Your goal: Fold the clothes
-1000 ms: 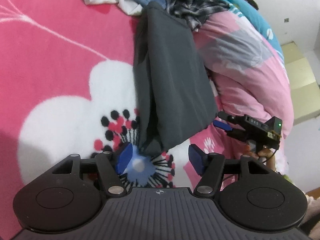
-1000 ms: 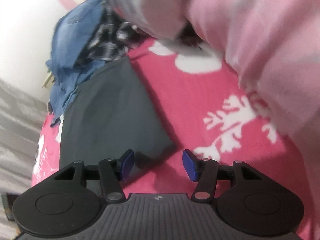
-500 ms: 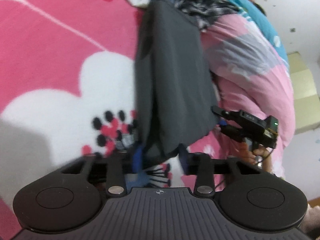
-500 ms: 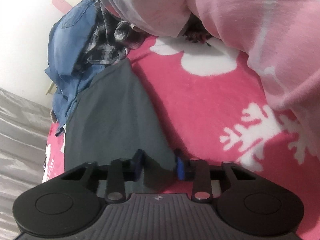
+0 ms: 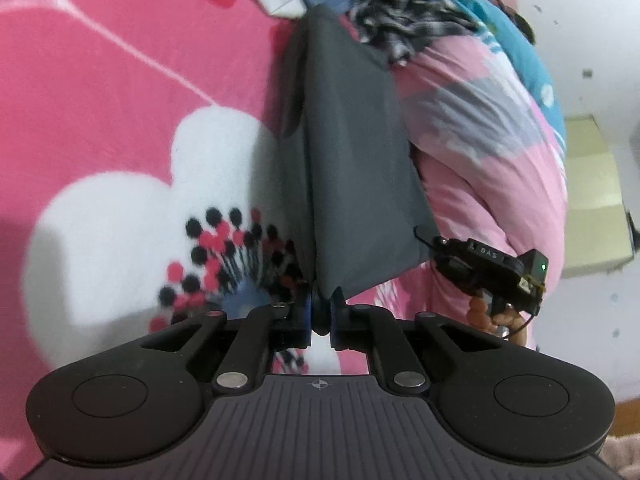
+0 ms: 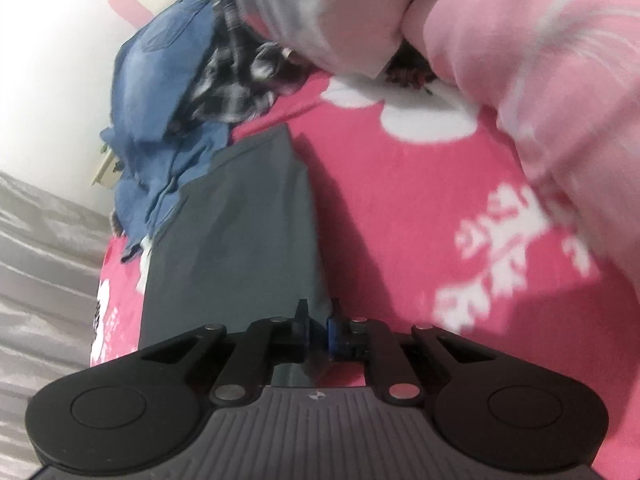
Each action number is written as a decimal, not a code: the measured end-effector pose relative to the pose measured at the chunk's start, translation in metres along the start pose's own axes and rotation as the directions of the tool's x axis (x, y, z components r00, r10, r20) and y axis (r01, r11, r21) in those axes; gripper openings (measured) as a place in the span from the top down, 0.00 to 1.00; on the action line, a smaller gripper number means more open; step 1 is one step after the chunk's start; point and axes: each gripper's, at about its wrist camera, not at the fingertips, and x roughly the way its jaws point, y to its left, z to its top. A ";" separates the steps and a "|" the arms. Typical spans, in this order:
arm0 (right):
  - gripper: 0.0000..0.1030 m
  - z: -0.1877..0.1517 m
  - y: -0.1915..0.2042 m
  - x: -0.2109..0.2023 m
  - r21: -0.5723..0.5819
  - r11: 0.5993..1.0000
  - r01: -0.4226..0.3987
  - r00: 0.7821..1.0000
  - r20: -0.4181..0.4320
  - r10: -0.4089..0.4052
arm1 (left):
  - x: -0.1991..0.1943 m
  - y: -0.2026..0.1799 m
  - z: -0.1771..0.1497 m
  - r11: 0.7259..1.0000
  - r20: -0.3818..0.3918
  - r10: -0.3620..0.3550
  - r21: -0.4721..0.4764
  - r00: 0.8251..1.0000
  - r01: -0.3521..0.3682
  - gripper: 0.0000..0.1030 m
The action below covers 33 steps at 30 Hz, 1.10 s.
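Both claws, wide a second ago, have closed on the near corners of the grey garment (image 5: 352, 168), left gripper (image 5: 320, 312) at 6 o'clock, right gripper (image 6: 318, 322) likewise, so its near edge on the pink blanket (image 5: 120, 100) seems ready to lift toward 12 o'clock.

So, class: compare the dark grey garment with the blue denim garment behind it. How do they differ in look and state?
The dark grey garment lies flat and smooth in a long, neat shape; the blue denim garment sits bunched and creased in a heap.

The grey one is plain dark; the denim is faded blue with visible seams.

The left tongs and right tongs are shut on the grey garment's near edge; nothing holds the denim.

Both rest on the pink flowered blanket.
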 end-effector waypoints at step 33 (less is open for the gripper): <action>0.81 -0.237 0.089 -0.053 -0.733 0.674 0.094 0.994 0.030 -0.105 | -0.042 -0.055 -0.141 0.821 0.149 0.315 0.453 0.937 -0.348 0.62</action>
